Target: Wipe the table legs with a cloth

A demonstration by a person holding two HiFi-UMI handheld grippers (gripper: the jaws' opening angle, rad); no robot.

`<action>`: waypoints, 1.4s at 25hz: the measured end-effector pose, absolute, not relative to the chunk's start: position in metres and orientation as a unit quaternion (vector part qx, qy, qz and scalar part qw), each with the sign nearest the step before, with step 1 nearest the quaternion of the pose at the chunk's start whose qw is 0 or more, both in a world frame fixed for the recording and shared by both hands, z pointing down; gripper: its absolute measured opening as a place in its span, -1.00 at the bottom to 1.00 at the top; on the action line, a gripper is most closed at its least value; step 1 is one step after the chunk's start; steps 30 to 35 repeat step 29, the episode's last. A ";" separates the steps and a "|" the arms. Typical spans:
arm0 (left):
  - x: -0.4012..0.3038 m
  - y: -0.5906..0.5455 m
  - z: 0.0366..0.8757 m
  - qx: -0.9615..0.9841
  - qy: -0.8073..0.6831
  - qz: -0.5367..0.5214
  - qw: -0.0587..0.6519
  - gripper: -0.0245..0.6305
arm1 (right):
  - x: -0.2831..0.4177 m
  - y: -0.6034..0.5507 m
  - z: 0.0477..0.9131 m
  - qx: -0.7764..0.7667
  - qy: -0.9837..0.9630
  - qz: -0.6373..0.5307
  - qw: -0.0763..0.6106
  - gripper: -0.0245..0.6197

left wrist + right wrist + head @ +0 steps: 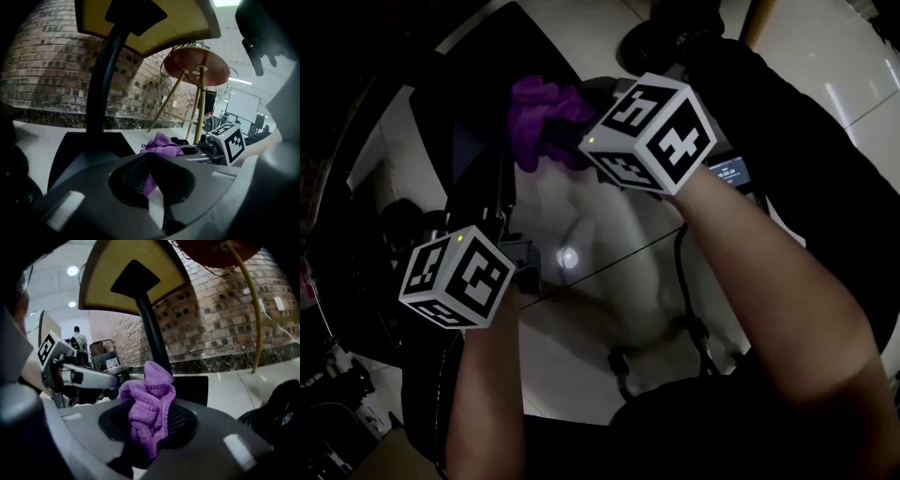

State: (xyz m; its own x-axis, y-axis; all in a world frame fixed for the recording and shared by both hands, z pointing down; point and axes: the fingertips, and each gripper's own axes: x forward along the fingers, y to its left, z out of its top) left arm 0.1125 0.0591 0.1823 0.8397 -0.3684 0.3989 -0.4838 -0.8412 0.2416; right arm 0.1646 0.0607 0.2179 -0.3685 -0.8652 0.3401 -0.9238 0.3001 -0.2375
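Observation:
My right gripper (150, 417) is shut on a bunched purple cloth (151, 397), which sticks up out of its jaws. In the head view the cloth (542, 120) shows just beyond the right gripper (574, 136) and its marker cube. The table's black pedestal leg (152, 329) rises from a flat black base (193, 389) to the yellow tabletop (126, 277), a short way beyond the cloth and apart from it. My left gripper (152, 182) is lower left in the head view (499, 192). Its jaws are shut with nothing between them, and they face the same leg (101, 84).
A brick wall (42, 70) runs behind the table. A round wooden table on slanted legs (199, 65) stands further off. A dark wheeled object (276, 416) sits on the pale floor at the right, and a cable (689, 314) lies near my feet. A person (77, 339) stands far away.

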 end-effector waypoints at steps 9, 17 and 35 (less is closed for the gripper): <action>0.058 0.140 0.125 0.965 -0.192 0.140 0.111 -0.87 | 0.127 0.156 0.150 0.534 -0.828 0.154 0.073 -0.61; 0.017 0.170 0.130 0.959 -0.207 0.117 0.153 -0.87 | 0.098 0.207 0.149 0.550 -0.819 0.161 -0.008 -0.60; 0.035 0.156 0.137 0.960 -0.207 0.103 0.160 -0.87 | 0.126 0.199 0.148 0.567 -0.803 0.182 0.003 -0.60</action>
